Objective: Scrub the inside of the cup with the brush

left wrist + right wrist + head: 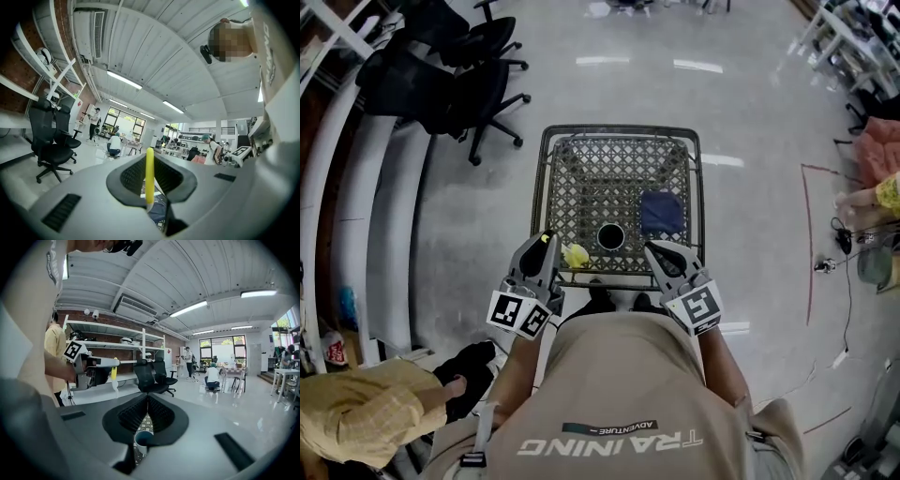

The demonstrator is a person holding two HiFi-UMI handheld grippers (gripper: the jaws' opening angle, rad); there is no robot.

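While the cup (610, 236) stands upright on the mesh table (546, 178), mouth up and interior dark, neither gripper touches it. It sits between the two sets of tips, slightly ahead of them and closer to the right gripper (654, 248) than to the left gripper (546, 240). In the right gripper view it shows just under that gripper's pads.

Brush (575, 254): clamped in the left gripper. The left gripper view has the yellow handle running upright between the pads, both pressed on it. The right gripper view shows the handle at the left gripper's tips with a pale bristle end hanging below. From the head view the lower end lies on the inner side of the left tips, over the table's near edge, beside the cup but not in it.

Right gripper: jaws fully together, nothing between the pads.

Marker cubes: one at the rear of each gripper, close to the person's torso.

Blue cloth (661, 212): on the mesh ahead of the right tips, just beyond and beside the cup.

Surroundings: black office chairs (478, 84) well ahead and to the left of the left gripper; a yellow sleeve (356, 412) behind and left of it.
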